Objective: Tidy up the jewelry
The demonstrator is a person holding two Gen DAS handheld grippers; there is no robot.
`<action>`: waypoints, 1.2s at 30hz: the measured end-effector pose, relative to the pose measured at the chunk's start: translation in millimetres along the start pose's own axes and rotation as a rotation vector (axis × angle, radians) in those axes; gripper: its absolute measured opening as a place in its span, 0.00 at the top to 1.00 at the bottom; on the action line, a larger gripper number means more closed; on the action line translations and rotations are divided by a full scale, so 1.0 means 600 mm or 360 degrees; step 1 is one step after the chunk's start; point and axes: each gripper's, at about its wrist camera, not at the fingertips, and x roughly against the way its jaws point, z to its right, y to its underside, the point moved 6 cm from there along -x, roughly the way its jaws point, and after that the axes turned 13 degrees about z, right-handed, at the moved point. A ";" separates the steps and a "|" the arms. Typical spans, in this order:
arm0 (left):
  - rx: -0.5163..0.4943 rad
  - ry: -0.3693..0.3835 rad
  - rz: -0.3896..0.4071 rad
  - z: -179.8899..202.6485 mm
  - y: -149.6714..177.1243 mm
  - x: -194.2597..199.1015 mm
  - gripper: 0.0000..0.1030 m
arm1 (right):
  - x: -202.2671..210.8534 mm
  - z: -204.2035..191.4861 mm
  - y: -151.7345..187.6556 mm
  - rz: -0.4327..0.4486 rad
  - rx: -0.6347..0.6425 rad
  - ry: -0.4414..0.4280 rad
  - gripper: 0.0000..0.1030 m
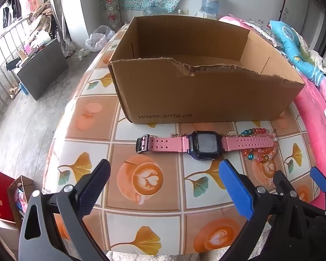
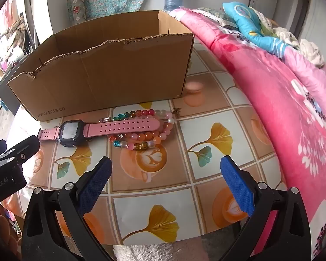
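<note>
A pink-strapped watch [image 1: 185, 144] [image 2: 97, 129] with a dark square face lies flat on the patterned table, just in front of an open cardboard box [image 1: 197, 95] [image 2: 110, 76]. Its right strap rests on a pile of coloured bead bracelets [image 1: 260, 144] [image 2: 141, 130]. A thin gold chain [image 1: 178, 134] peeks out behind the watch. My left gripper [image 1: 165, 169] hovers open in front of the watch, nothing between its fingers. My right gripper [image 2: 166, 167] hangs open in front of the beads, also holding nothing; it also shows in the left wrist view [image 1: 297, 174].
The table [image 1: 145, 195] [image 2: 206, 174] has a tiled cloth with coffee-cup and leaf prints. A pink floral quilt [image 2: 282, 91] [image 1: 319, 119] lies along its right side. Left of the table the floor drops away, with a dark cabinet [image 1: 41, 69] and gift bags [image 1: 4, 195].
</note>
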 end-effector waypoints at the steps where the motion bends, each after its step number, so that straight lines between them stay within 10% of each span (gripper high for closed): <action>1: -0.0003 -0.0002 -0.0012 0.000 0.001 -0.001 0.05 | 0.000 0.000 0.000 0.0002 0.0000 0.0000 0.07; 36: -0.0021 -0.0040 -0.0091 0.001 0.017 -0.021 0.05 | -0.004 0.018 -0.015 0.0077 0.0041 0.0056 0.07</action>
